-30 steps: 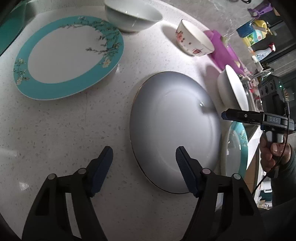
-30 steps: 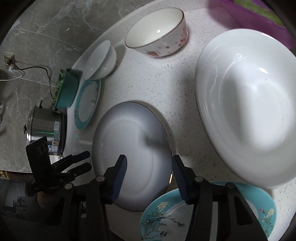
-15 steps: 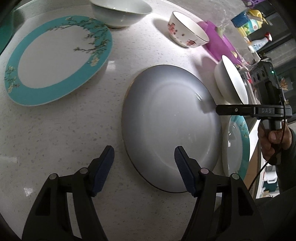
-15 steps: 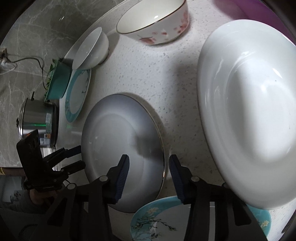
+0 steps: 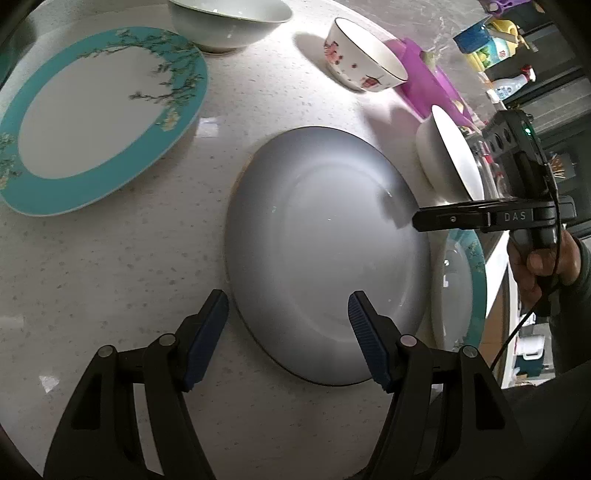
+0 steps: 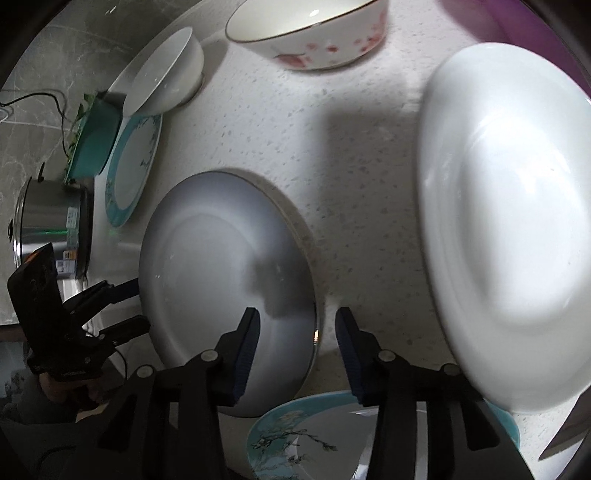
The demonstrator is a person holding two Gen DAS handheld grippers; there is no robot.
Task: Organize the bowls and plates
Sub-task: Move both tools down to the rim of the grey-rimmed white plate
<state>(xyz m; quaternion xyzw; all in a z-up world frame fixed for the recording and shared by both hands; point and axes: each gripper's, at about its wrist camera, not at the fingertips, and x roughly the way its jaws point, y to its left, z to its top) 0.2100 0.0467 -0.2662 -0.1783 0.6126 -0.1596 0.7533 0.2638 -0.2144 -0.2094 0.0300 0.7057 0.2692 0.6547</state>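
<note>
Left wrist: tool [image 5: 286, 306] astride grey plate [image 5: 321, 254] rim.

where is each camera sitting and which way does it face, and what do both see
Left wrist: sits on the left gripper, looking steeply down along its open fingers at the near rim of the grey plate; the right gripper and the hand holding it show at right.
Right wrist: sits on the right gripper, looking down at the grey plate's opposite rim, fingers astride it, no contact visible; the left gripper shows at left.
Shared: the grey plate, the red-flowered bowl, each other's gripper.
</note>
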